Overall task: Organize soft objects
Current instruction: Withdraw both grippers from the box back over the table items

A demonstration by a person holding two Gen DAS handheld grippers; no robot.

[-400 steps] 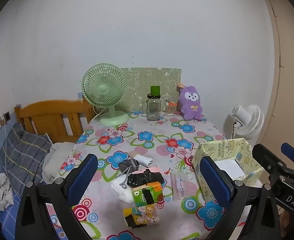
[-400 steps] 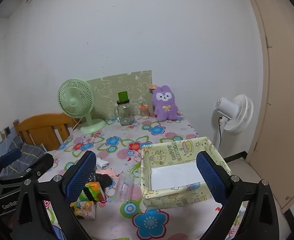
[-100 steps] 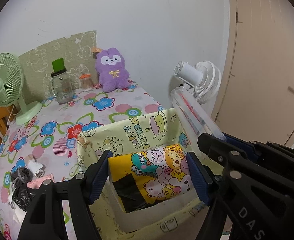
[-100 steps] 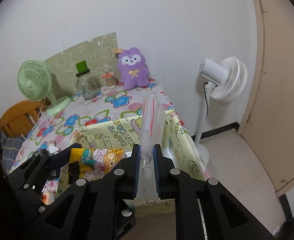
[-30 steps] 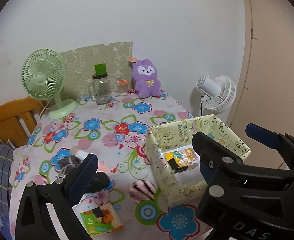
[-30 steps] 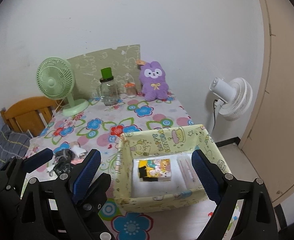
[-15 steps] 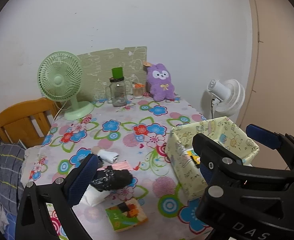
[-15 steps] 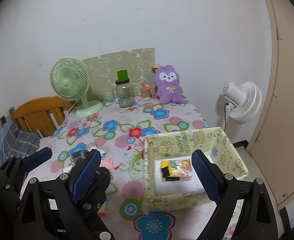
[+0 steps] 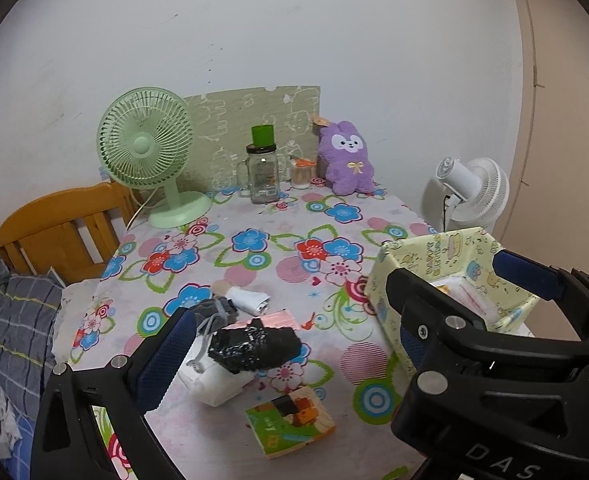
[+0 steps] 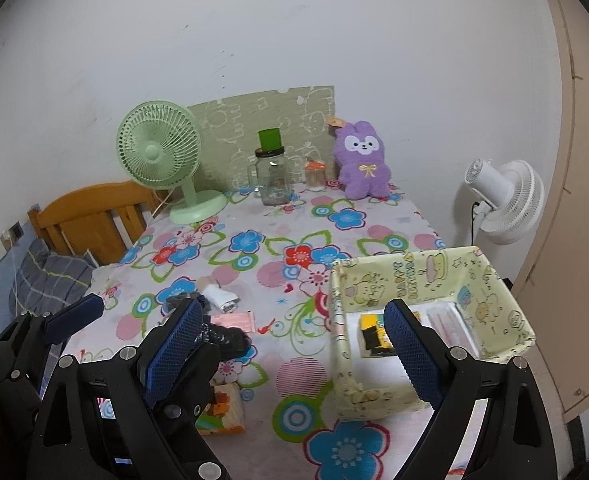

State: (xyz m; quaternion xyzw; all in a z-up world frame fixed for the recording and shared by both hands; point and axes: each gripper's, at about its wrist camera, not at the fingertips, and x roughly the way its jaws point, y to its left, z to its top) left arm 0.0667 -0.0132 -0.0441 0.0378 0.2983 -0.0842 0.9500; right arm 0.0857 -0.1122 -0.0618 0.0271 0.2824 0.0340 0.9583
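Note:
A yellow cartoon fabric box (image 9: pixel 430 256) (image 10: pixel 410 280) stands at the table's right front; a yellow cartoon tissue pack (image 10: pixel 368 330) and a clear packet (image 10: pixel 446 326) lie in it. On the flowered cloth at left front lie a black bag bundle (image 9: pixel 254 346), a white pack (image 9: pixel 222 386) under it, a green-orange tissue pack (image 9: pixel 290 420) (image 10: pixel 222 406), a pink pack (image 9: pixel 272 318), a white roll (image 9: pixel 250 300) and a grey bundle (image 9: pixel 214 308). My left gripper (image 9: pixel 290 356) is open and empty above them. My right gripper (image 10: pixel 290 354) is open and empty near the box.
At the back stand a green desk fan (image 9: pixel 150 152), a glass jar with green lid (image 9: pixel 262 172), a small jar (image 9: pixel 302 172) and a purple plush (image 9: pixel 346 160). A white floor fan (image 9: pixel 474 192) stands right of the table. A wooden headboard (image 9: pixel 54 228) and bedding lie left.
Both grippers have pulled back and left from the box. The loose items on the cloth have come closer into the left wrist view.

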